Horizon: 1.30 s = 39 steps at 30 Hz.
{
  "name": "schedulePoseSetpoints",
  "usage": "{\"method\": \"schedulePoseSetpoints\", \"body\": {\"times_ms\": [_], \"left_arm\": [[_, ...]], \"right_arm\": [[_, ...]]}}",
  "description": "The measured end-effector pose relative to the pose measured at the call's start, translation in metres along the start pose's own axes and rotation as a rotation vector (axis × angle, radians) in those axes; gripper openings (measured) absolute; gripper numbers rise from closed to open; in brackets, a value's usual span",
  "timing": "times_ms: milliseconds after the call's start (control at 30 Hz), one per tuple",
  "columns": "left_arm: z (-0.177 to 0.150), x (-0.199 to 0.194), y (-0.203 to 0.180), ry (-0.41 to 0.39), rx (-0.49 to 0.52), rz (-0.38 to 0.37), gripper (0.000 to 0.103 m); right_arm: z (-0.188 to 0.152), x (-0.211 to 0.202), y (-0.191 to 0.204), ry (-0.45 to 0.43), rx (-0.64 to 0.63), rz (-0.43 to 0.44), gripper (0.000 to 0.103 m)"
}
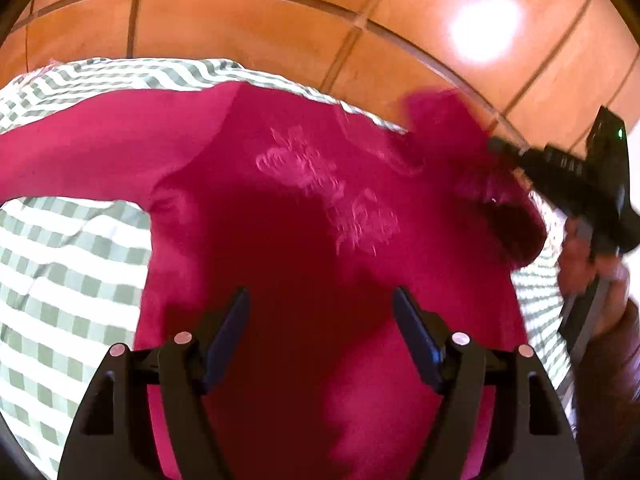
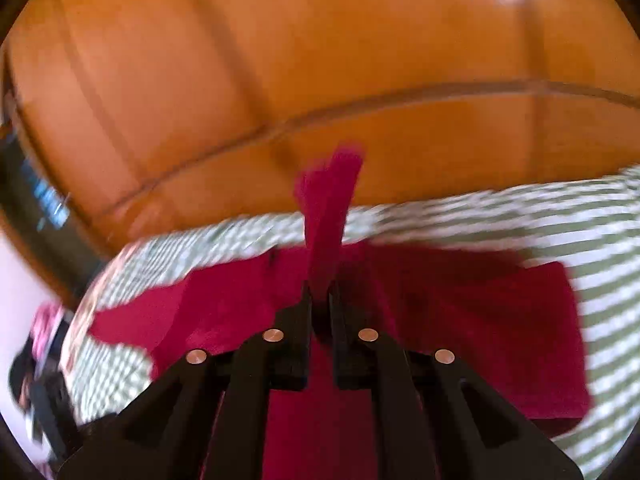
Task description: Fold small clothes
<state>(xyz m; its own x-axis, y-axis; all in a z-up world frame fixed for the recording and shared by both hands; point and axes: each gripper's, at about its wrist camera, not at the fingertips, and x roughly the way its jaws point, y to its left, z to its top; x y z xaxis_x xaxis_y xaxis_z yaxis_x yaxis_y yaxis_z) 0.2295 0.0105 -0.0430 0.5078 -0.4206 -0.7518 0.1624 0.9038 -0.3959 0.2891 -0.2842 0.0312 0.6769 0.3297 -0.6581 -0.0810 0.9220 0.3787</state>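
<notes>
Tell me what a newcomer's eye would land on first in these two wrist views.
First the crimson garment, spread across the green-and-white checked cloth with a pale print on its chest. Next, the right gripper, shut on a strip of that garment and lifting it above the cloth, while the left gripper hovers open over the lower body. Behind both lies the orange tiled floor with a bright glare spot.

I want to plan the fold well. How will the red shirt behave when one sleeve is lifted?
The red shirt is probably floppy: the sleeve pinched in the right tongs bends and hangs limp. It seems light, since one thin pinch raises it. It may drag across the checked cloth, because the open left tongs pin nothing down.
</notes>
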Motion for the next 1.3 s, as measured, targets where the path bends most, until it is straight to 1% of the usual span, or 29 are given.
{"method": "schedulePoseSetpoints", "body": {"times_ms": [33, 67, 100, 133, 167, 233, 300, 367, 467, 533, 567, 600, 633, 667, 700, 767, 833, 900, 933, 1000, 1067, 1100, 1133, 1200, 1267, 1300], "left_arm": [[0.004, 0.000, 0.003, -0.008, -0.008, 0.002, 0.077], [0.008, 0.000, 0.007, -0.013, -0.020, -0.001, 0.078], [0.012, 0.002, 0.011, -0.015, -0.036, -0.010, 0.078], [0.016, 0.004, 0.014, -0.015, -0.052, -0.020, 0.078], [0.019, 0.006, 0.017, -0.014, -0.065, -0.027, 0.078], [0.028, 0.012, 0.021, -0.015, -0.093, -0.045, 0.078], [0.036, 0.021, 0.022, -0.006, -0.122, -0.073, 0.078], [0.045, 0.034, 0.018, 0.006, -0.138, -0.107, 0.077], [0.057, 0.059, 0.005, 0.036, -0.124, -0.114, 0.076], [0.063, 0.078, -0.007, 0.061, -0.106, -0.113, 0.071], [0.066, 0.088, -0.015, 0.073, -0.093, -0.114, 0.063], [0.069, 0.093, -0.020, 0.080, -0.082, -0.115, 0.046], [0.074, 0.102, -0.030, 0.098, -0.059, -0.112, 0.033], [0.077, 0.106, -0.034, 0.113, -0.050, -0.120, 0.005], [0.083, 0.106, -0.040, 0.111, -0.047, -0.126, 0.006], [0.093, 0.089, -0.042, 0.044, -0.046, -0.141, 0.006], [0.102, 0.069, -0.038, -0.012, -0.062, -0.151, 0.006], [0.108, 0.050, -0.027, -0.057, -0.064, -0.129, 0.006], [0.108, 0.046, -0.023, -0.063, -0.059, -0.115, 0.006], [0.109, 0.045, -0.014, -0.058, -0.048, -0.069, 0.006], [0.106, 0.051, -0.006, -0.035, -0.056, -0.055, 0.006], [0.104, 0.056, -0.003, -0.024, -0.056, -0.039, 0.006], [0.101, 0.062, 0.000, -0.017, -0.051, -0.008, 0.006], [0.095, 0.071, 0.007, -0.004, -0.047, 0.058, 0.006], [0.086, 0.086, 0.012, 0.020, -0.034, 0.128, 0.007], [0.083, 0.090, 0.015, 0.021, -0.027, 0.137, 0.009]], "right_arm": [[-0.005, 0.009, 0.014, 0.033, -0.017, 0.042, 0.015], [-0.009, 0.014, 0.023, 0.055, -0.025, 0.070, 0.026], [-0.012, 0.014, 0.028, 0.056, -0.020, 0.077, 0.050], [-0.015, 0.009, 0.028, 0.036, 0.001, 0.084, 0.055], [-0.017, 0.001, 0.023, 0.011, 0.024, 0.087, 0.055], [-0.022, -0.016, 0.011, -0.012, 0.058, 0.077, 0.055], [-0.027, -0.030, -0.008, -0.029, 0.097, 0.042, 0.055], [-0.040, -0.054, -0.033, -0.047, 0.144, -0.015, 0.055], [-0.065, -0.089, -0.079, -0.071, 0.252, -0.123, 0.055], [-0.082, -0.113, -0.108, -0.084, 0.326, -0.169, 0.055], [-0.090, -0.119, -0.118, -0.085, 0.351, -0.189, 0.055], [-0.097, -0.125, -0.126, -0.083, 0.371, -0.209, 0.055], [-0.105, -0.130, -0.135, -0.079, 0.392, -0.229, 0.055], [-0.111, -0.132, -0.141, -0.071, 0.407, -0.243, 0.055], [-0.115, -0.130, -0.143, -0.066, 0.414, -0.248, 0.055], [-0.120, -0.125, -0.151, -0.057, 0.441, -0.249, 0.055], [-0.118, -0.118, -0.149, -0.065, 0.447, -0.236, 0.055], [-0.111, -0.113, -0.145, -0.084, 0.436, -0.227, 0.055], [-0.106, -0.111, -0.141, -0.093, 0.428, -0.210, 0.055], [-0.094, -0.101, -0.131, -0.102, 0.398, -0.175, 0.055], [-0.083, -0.090, -0.121, -0.099, 0.367, -0.153, 0.055], [-0.075, -0.078, -0.114, -0.089, 0.339, -0.134, 0.055], [-0.071, -0.070, -0.109, -0.077, 0.321, -0.134, 0.055], [-0.062, -0.041, -0.100, -0.026, 0.274, -0.160, 0.055], [-0.060, -0.018, -0.094, 0.014, 0.229, -0.237, 0.055], [-0.064, -0.001, -0.094, 0.056, 0.212, -0.269, 0.055]]}}
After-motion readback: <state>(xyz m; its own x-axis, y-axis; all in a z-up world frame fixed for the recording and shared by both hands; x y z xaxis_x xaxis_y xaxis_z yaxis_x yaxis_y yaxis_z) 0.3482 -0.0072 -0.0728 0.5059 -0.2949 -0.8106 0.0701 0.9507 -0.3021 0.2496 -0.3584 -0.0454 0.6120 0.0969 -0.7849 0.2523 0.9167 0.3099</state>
